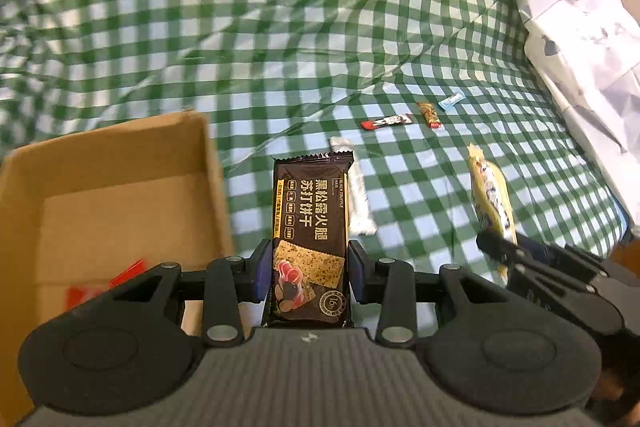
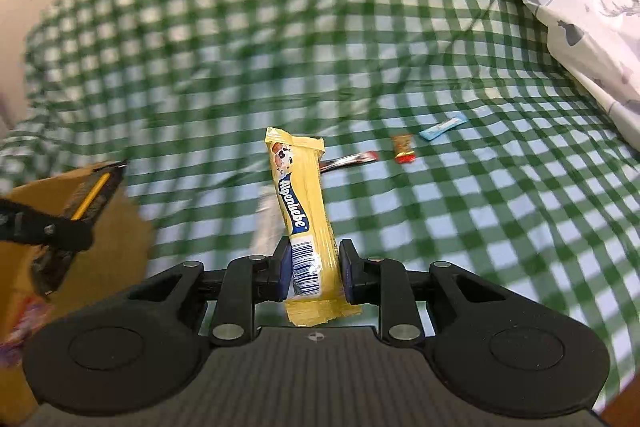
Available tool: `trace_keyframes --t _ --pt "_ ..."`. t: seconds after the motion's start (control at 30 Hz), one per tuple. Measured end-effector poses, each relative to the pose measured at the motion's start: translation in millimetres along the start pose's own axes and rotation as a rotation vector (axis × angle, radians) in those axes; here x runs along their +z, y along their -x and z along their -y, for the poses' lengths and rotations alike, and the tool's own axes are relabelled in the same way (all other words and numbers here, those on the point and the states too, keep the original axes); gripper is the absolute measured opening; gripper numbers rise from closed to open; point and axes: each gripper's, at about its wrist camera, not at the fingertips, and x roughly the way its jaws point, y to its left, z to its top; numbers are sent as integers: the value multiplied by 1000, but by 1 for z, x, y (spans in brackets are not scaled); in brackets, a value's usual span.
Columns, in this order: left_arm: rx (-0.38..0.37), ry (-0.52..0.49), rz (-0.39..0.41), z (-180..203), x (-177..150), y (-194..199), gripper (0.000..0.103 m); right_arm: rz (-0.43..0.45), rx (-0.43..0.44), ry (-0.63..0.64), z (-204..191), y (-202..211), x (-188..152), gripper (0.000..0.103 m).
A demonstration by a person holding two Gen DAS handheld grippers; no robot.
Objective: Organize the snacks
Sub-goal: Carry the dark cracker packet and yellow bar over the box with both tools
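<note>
Left gripper [image 1: 310, 273], at the bottom centre of the left wrist view, has its jaws partly closed, pads pressing both long edges of a dark brown cracker packet [image 1: 310, 227]. This packet stands upright between the pads, above the green checked cloth [image 1: 280, 27]. Directly behind it, a silver wrapper [image 1: 358, 195] lies on the cloth. At the left of the frame sits an open cardboard box [image 1: 120, 167]; a red packet [image 1: 104, 287] lies in its lower corner. Near the centre right, three small items lie apart on the cloth: a red-and-black bar [image 1: 386, 121], a brown-and-red candy [image 1: 430, 115] and a light blue sachet [image 1: 450, 102]. A pale printed fabric [image 1: 580, 27] occupies the upper right.

Right gripper [image 2: 312, 273], at the bottom centre of the right wrist view, has its jaws closed narrowly on a yellow Alpenliebe stick pack [image 2: 304, 211]. The pack is gripped near its lower end and tilts slightly left. In the left wrist view, the same gripper and pack appear at the right edge.
</note>
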Motion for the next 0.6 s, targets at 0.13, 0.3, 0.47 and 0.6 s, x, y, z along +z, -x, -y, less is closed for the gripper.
trace_keyframes --t 0.13,0.3,0.47,0.6 --pt "28 14 15 -22 -35 52 43 -25 77 -4 -32 53 -23 26" --pt "86 49 45 -52 -82 113 43 -35 167 24 -73 109 -46 26" --pt "130 92 92 -80 -127 165 43 -43 255 101 -119 151 -62 26" --pt "142 110 138 -89 -152 193 43 -47 300 164 -150 176 -73 26"
